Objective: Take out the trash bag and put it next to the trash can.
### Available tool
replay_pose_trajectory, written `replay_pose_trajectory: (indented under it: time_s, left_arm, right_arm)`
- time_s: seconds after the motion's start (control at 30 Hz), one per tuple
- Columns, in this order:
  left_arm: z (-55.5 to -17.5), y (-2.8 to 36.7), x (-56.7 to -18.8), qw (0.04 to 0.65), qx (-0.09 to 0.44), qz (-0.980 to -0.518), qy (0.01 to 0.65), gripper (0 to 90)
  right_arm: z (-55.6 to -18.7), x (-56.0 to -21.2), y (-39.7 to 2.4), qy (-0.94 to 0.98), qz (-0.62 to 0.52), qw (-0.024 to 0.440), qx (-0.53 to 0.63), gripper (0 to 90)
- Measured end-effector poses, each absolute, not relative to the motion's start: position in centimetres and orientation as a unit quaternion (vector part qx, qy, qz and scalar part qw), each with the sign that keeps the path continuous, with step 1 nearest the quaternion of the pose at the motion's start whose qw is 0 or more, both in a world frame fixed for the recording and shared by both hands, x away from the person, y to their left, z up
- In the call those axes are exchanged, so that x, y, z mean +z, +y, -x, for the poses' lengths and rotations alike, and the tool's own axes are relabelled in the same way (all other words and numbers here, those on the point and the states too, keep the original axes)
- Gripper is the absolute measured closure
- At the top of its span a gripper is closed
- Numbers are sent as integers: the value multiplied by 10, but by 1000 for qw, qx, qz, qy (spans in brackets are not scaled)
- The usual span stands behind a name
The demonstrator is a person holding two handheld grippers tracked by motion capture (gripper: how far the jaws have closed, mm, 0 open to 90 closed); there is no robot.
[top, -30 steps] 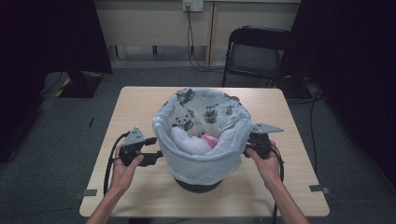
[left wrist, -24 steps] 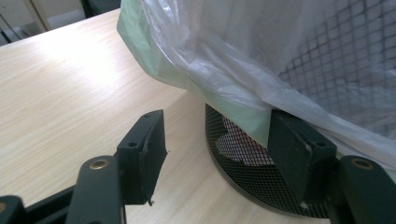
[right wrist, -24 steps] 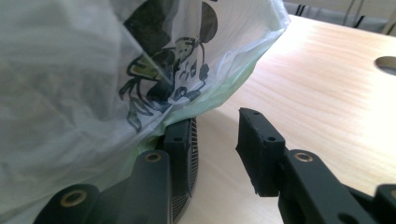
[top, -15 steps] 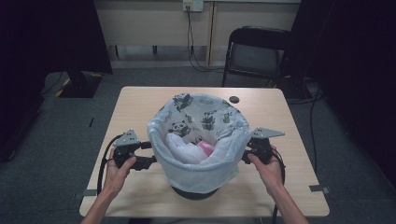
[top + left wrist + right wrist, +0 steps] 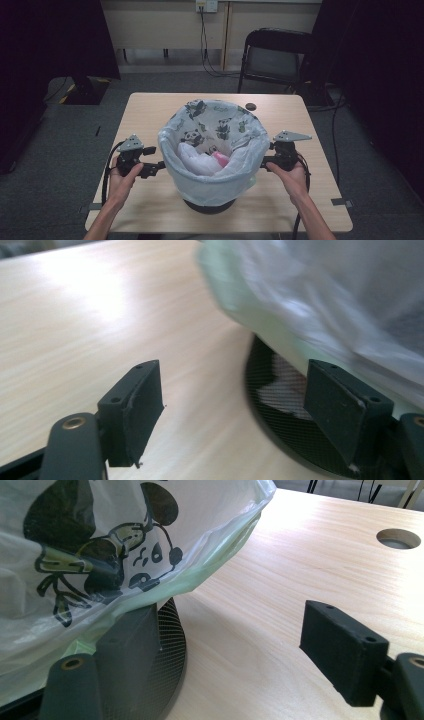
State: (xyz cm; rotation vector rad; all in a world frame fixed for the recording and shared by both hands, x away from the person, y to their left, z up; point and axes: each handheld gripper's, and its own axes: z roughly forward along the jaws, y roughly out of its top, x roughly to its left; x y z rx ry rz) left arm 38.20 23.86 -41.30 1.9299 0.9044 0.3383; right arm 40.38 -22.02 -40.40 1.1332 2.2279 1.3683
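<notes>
At centre frame, the bin (image 5: 210, 202) with its panda bag (image 5: 215, 150) stands on the table (image 5: 150, 107). Left gripper (image 5: 157, 167) and right gripper (image 5: 264, 161) flank it, jaws just spread, gripping nothing.

- My left gripper (image 5: 156, 168) sits level, pointing inward, jaws just opened wide with nothing between them.
- My right gripper (image 5: 266, 161) mirrors it, jaws just opened, nothing pinched.
- Both forearms reach in from the near edge, hands wrapped round the grips.
</notes>
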Motion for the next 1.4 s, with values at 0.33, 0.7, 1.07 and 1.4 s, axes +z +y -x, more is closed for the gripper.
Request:
replay_pose_trajectory:
  time_s: [0.33,0.7,1.07,1.4]
  left_arm:
    - [-376,262,-391,508,155,-761,372,227]
    - [-357,267,-333,547,201,-738,341,308]
    - [-348,250,-293,588,193,-726,298,289]
    - [-345,224,-282,598,174,-736,266,284]
  right_arm:
    - [-403,-389,-240,762,-408,161,476,310]
    - [-393,-344,-244,741,-369,175,534,290]
    - [-394,-304,-243,726,-349,193,561,250]
    - [-377,-270,-229,718,-283,158,616,166]
